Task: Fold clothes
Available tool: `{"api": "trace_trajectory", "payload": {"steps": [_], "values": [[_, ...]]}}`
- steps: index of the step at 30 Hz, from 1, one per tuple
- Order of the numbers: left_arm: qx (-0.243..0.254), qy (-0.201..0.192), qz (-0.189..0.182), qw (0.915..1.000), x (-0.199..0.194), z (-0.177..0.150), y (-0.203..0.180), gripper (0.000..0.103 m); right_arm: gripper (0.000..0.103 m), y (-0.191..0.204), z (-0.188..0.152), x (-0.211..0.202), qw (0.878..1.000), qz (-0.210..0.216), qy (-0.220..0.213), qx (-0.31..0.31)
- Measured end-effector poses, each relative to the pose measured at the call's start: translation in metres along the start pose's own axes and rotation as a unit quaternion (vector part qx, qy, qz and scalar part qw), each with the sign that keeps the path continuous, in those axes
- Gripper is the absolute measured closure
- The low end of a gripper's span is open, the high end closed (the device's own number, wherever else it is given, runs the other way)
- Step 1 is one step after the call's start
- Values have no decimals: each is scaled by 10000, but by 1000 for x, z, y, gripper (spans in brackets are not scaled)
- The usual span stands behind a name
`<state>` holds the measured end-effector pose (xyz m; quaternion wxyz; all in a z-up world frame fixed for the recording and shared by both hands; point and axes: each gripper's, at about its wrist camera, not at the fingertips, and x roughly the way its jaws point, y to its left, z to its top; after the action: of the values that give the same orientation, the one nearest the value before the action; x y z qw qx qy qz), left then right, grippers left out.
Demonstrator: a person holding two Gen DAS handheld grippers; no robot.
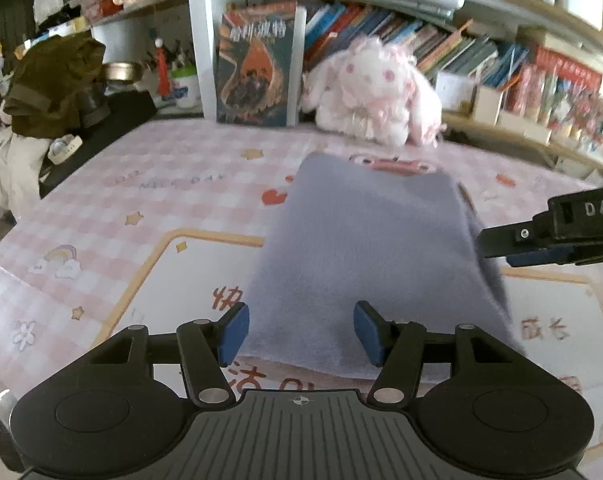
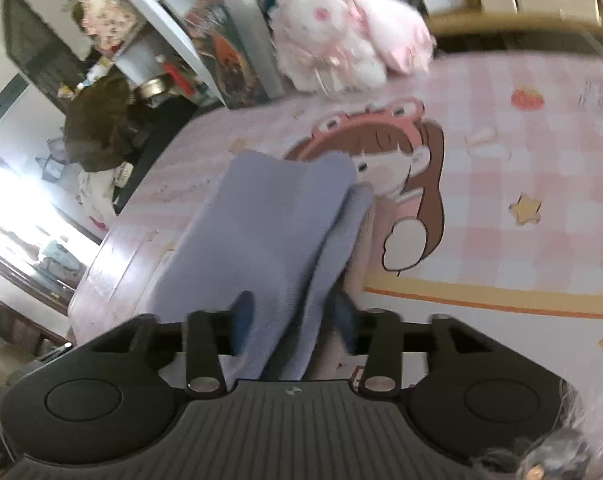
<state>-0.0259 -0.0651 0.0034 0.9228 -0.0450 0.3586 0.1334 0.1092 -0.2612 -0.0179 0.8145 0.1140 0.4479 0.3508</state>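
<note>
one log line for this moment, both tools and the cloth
left tool: open, over near edge | right tool: shut on grey-blue cloth, edge lifted | fold: unfinished

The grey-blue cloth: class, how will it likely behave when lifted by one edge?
The grey-blue cloth will probably flop, since it already sags in soft folds from the right hand-held gripper. Its fuzzy nap suggests decent grip, not slipperiness. It looks light; one pinch seems to raise its edge off the table.

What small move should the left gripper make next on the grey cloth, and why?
Probably close the left gripper on the near edge of the grey cloth. Its fingers stand open around that edge, while the right gripper already has the cloth between its fingers at the other side, so both sides could then move together.
</note>
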Motion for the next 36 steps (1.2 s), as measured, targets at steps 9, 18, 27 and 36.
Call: {"api": "trace_trajectory", "payload": {"steps": [9,18,27,36], "values": [[27,-64,-486,9988,-22,-7,5,36,31,21,-41,-40,9970,-717,-220,-197],[549,59,-955,9939,-21,-13,15,24,23,62,-83,-44,9820,-1713,-272,-743],[761,122,-1260,9890,-17,-14,45,10,17,87,-99,-38,9730,-2254,-423,-262],[920,326,-1579,9826,-10,-17,69,10,10,117,-116,-24,9625,-2690,-353,-94]]}}
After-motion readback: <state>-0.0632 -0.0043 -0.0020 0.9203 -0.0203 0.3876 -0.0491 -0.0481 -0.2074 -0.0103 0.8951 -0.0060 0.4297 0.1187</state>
